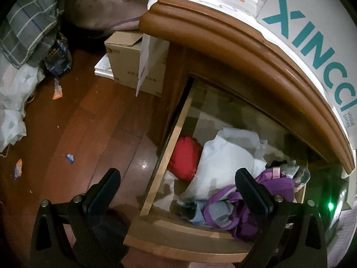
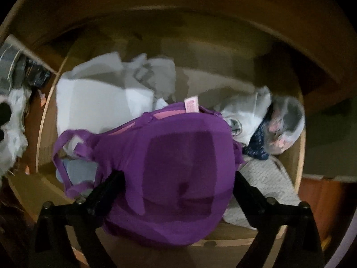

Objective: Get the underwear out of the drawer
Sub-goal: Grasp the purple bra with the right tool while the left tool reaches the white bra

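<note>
Currently the right gripper (image 2: 178,183) straddles the purple bra (image 2: 178,167) in the open drawer (image 1: 165,147), jaws wide for grasping; left gripper (image 1: 178,187) hovers, jaws wide, clearing access.

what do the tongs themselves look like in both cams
Both pairs are matte black. The left tongs have two thick fingers with dark blue-tinted inner pads, on angled black brackets with round silver screws. The right tongs have the same black brackets and screws. No cables, markings or sleeves visible.
</note>
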`<control>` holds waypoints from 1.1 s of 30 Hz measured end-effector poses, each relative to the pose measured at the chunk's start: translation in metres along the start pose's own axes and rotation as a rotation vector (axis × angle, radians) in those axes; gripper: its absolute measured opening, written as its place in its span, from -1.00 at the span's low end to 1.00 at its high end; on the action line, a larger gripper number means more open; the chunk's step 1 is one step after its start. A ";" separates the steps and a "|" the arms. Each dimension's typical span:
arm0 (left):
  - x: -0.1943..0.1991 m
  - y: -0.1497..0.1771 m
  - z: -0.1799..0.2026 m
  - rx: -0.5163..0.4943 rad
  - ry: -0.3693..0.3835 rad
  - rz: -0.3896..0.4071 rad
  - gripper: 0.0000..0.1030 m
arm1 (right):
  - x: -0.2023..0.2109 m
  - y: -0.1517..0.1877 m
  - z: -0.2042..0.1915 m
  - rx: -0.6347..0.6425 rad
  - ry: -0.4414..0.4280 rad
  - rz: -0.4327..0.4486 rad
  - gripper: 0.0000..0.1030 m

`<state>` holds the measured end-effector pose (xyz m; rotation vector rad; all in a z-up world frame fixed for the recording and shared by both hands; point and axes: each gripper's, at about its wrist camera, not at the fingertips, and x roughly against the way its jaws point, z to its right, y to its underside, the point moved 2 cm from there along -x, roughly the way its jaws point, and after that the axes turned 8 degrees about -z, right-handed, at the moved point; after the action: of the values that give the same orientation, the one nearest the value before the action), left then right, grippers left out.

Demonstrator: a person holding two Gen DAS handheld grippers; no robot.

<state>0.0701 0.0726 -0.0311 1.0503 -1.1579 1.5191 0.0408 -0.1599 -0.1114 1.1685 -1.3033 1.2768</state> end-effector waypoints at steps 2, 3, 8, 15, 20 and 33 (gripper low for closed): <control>-0.001 0.001 0.001 -0.002 -0.003 -0.003 0.98 | 0.006 0.008 -0.004 0.038 0.027 0.050 0.69; -0.001 0.001 0.001 0.000 -0.002 -0.004 0.98 | 0.009 0.013 -0.005 0.053 0.037 0.073 0.65; 0.000 0.002 0.001 -0.008 -0.008 -0.002 0.98 | 0.028 0.022 0.000 0.064 0.043 0.168 0.38; -0.002 0.002 0.001 -0.016 -0.016 -0.010 0.98 | 0.051 0.031 0.021 0.044 0.044 0.275 0.26; -0.008 0.003 0.006 -0.026 -0.004 -0.030 0.98 | 0.062 0.031 0.034 0.021 0.021 0.320 0.24; -0.028 0.003 0.034 -0.062 0.023 -0.051 0.98 | 0.076 0.033 0.082 -0.110 0.057 0.384 0.23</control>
<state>0.0757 0.0341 -0.0524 1.0103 -1.1466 1.4432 -0.0007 -0.2427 -0.0410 0.8224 -1.5845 1.4768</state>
